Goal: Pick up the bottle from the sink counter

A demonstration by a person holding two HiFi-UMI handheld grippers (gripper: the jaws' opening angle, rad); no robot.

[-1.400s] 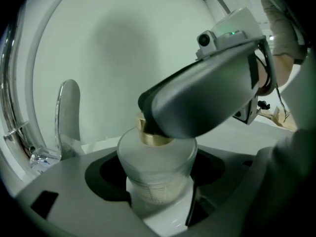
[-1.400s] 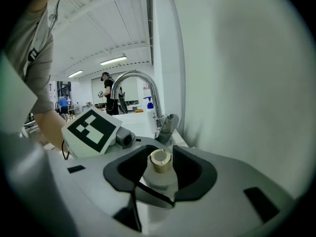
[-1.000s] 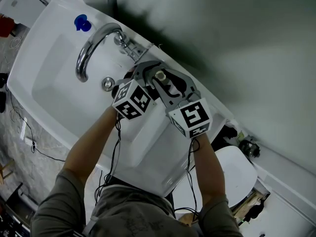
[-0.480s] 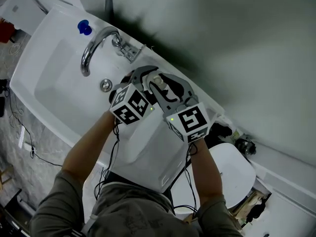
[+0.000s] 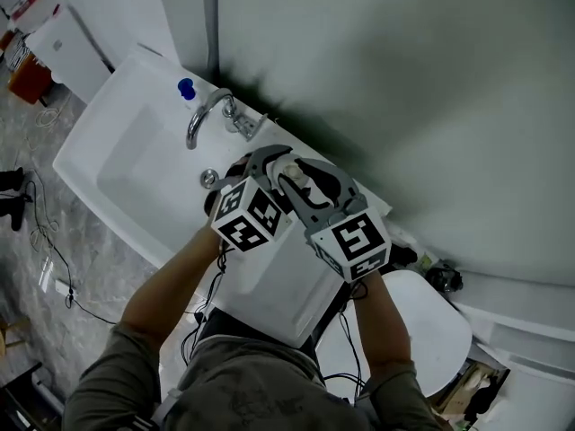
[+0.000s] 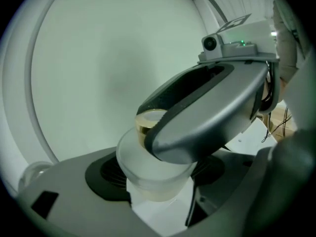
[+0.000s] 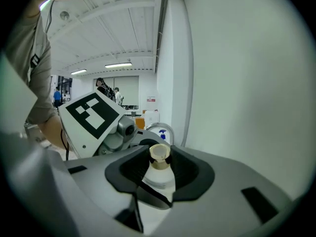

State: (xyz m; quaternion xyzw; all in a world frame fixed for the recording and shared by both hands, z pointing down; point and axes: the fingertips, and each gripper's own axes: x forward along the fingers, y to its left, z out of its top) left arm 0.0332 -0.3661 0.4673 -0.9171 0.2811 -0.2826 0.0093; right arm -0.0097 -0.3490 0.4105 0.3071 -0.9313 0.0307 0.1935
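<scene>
As your left gripper [image 5: 261, 157] and right gripper [image 5: 310, 174] both clamp the bottle [image 5: 288, 162], jaws set wide around it, you hold it over the sink counter [image 5: 274, 281], beside the faucet [image 5: 204, 115].

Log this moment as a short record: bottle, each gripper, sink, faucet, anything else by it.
bottle: pale with a tan top, held between both grippers
left gripper: jaws closed on the bottle
right gripper: jaws closed on the bottle's upper part, just below the tan top
sink: white basin, left of the grippers in the head view
faucet: chrome, curved, at the sink's back edge
blue object: small, beside the faucet
</scene>
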